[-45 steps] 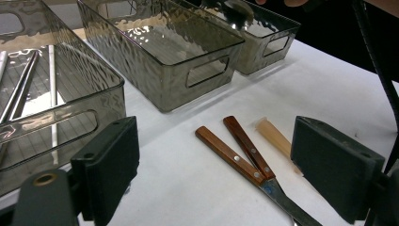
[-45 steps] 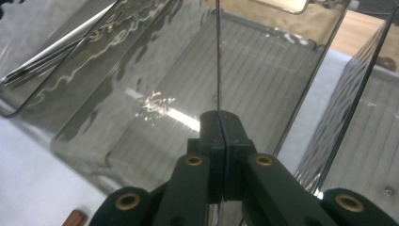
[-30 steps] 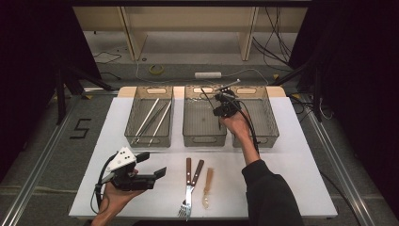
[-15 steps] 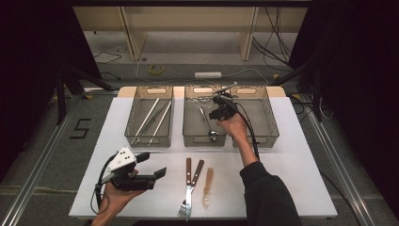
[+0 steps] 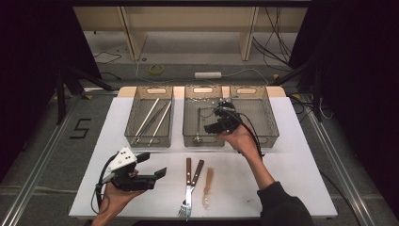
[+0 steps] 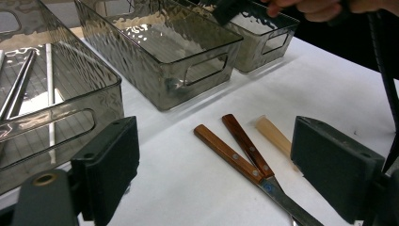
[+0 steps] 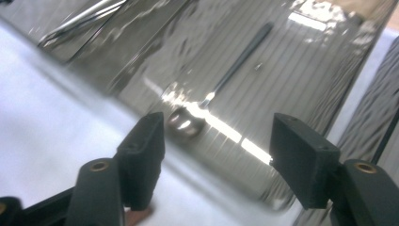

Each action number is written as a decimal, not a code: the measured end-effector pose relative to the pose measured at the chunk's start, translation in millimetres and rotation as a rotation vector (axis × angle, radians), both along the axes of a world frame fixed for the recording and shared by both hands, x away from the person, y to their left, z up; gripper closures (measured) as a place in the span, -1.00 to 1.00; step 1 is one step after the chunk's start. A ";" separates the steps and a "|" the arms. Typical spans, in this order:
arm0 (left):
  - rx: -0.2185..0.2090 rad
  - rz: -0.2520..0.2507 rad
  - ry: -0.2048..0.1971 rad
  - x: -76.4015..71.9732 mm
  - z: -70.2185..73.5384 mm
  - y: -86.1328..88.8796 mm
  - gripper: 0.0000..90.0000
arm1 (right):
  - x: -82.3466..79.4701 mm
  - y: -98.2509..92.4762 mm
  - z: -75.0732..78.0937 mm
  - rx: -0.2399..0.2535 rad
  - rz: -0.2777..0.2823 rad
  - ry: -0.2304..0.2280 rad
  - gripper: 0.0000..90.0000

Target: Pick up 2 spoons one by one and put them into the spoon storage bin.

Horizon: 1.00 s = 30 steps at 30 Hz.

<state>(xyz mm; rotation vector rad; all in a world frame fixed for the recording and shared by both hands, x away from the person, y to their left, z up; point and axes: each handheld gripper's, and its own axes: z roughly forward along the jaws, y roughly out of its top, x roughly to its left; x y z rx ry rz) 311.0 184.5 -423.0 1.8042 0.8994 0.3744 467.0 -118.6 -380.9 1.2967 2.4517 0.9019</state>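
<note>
Spoon was seen lying flat in the middle basket, sorted apart from other cutlery, while the right gripper was held just above with jaws just opened and empty, and the left gripper was kept open.

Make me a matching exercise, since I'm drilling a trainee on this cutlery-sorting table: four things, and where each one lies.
Things:
1. spoon
2. chopsticks
3. wooden-handled fork
4. right gripper

Places:
A. in the left bin
B. on the white table, in front of the bins
C. in the middle bin
D. above the middle bin, jaws open and empty

Pairs: 1-C, 2-A, 3-B, 4-D
</note>
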 end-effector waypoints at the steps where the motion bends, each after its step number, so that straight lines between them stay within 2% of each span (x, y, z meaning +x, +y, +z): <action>1: 0.002 0.000 -0.001 0.0 -0.1 -0.1 -0.66 | -5.3 0.0 -0.6 0.001 0.008 -0.007 -0.19; 6: 0.007 0.001 -0.001 0.2 -0.4 -0.3 -0.66 | -39.7 0.5 -6.7 0.018 0.045 -0.039 -0.20; 8: 0.008 0.001 0.000 0.2 -0.4 -0.3 -0.66 | -50.5 0.1 -8.3 0.023 0.065 -0.038 -0.21; 14: 0.010 0.001 0.000 0.1 -0.5 -0.8 -0.66 | -76.9 -0.6 -15.1 0.031 0.080 -0.032 -0.26; 18: 0.009 0.001 0.000 0.1 -0.4 -1.0 -0.66 | -90.0 -1.6 -22.5 0.023 0.087 -0.006 -0.28; 30: 0.014 -0.004 -0.001 0.0 -0.4 -1.1 -0.66 | -115.7 -0.2 -48.9 -0.029 0.085 0.049 -0.28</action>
